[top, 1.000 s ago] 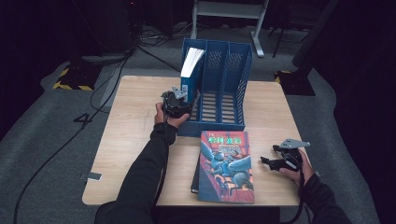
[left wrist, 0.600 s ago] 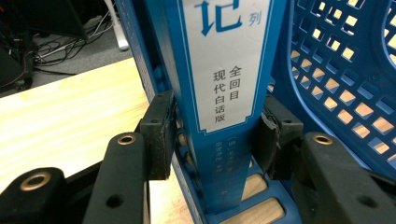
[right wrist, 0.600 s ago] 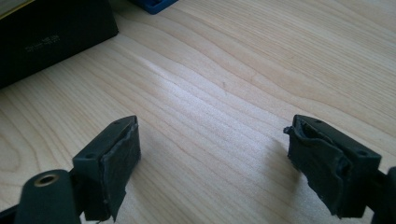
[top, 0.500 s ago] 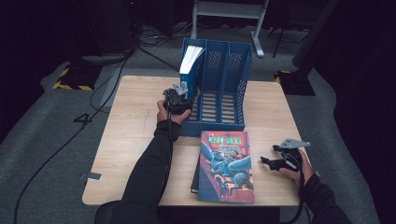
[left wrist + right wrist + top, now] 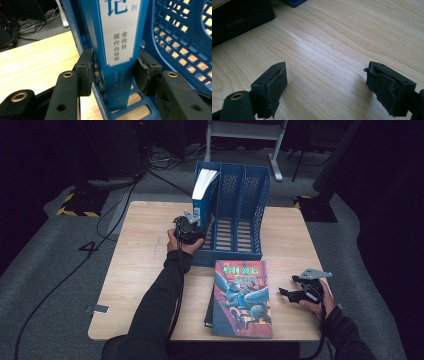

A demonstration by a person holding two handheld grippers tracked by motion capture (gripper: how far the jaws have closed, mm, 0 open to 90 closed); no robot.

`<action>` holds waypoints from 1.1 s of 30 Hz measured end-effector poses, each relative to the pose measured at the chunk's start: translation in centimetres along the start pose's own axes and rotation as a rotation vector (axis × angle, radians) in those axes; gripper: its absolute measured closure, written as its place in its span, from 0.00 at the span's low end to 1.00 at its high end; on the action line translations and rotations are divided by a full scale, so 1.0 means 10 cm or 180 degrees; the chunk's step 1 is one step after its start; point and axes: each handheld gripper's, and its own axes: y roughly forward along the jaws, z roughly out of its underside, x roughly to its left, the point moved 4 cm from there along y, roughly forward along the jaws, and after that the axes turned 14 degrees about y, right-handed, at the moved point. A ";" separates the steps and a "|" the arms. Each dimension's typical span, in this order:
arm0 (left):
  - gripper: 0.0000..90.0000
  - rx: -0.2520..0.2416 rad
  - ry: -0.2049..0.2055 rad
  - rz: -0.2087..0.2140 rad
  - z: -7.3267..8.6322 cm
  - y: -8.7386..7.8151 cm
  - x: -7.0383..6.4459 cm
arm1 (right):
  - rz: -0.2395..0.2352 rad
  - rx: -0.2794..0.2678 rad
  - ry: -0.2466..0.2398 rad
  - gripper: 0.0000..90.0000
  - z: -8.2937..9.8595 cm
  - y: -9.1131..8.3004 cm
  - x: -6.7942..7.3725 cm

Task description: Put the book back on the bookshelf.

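- Here, two grippers: left gripper (image 5: 192, 222) has its jaws set either side of the one upright blue book (image 5: 204, 190), white spine label, in the blue file rack's (image 5: 250, 202) leftmost of three slots; contact unclear
- One illustrated book (image 5: 242, 297) lies flat
- Right gripper (image 5: 327, 87) gapes wide over the table (image 5: 140, 250)
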 end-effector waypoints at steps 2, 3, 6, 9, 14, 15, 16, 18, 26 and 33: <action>0.61 -0.0067 -0.0009 0.0032 0.01 -0.06 0.00 | -0.0001 0.0000 0.0000 0.19 0.00 0.00 0.00; 0.60 -0.0098 0.0002 0.0064 0.02 -0.11 0.00 | -0.0001 0.0001 0.0001 0.19 0.00 0.00 0.00; 0.57 -0.0142 0.0076 0.0114 0.04 -0.21 -0.03 | 0.0003 -0.0002 0.0001 0.19 0.00 0.00 0.00; 0.53 -0.0170 0.0156 0.0168 0.08 -0.33 -0.08 | 0.0001 0.0001 0.0007 0.19 0.00 0.00 0.00; 0.48 -0.0209 0.0277 0.0247 0.15 -0.50 -0.14 | -0.0004 0.0003 0.0010 0.19 0.00 0.00 0.00; 0.47 -0.0224 0.0296 0.0269 0.16 -0.53 -0.16 | -0.0008 0.0004 0.0006 0.19 0.00 0.00 0.00; 0.47 -0.0225 0.0324 0.0308 0.18 -0.59 -0.18 | -0.0004 0.0005 0.0004 0.19 0.00 0.00 0.00; 0.45 -0.0229 0.0399 0.0395 0.22 -0.67 -0.22 | 0.0016 0.0046 0.0005 0.19 -0.01 -0.01 0.00; 0.43 -0.0233 0.0615 0.0618 0.49 -0.94 -0.34 | 0.0042 0.0106 -0.0042 0.23 -0.03 -0.06 0.06; 0.40 -0.0064 0.0706 0.0953 0.77 -1.01 -0.47 | -0.0091 0.0043 -0.0019 0.25 -0.10 -0.17 0.15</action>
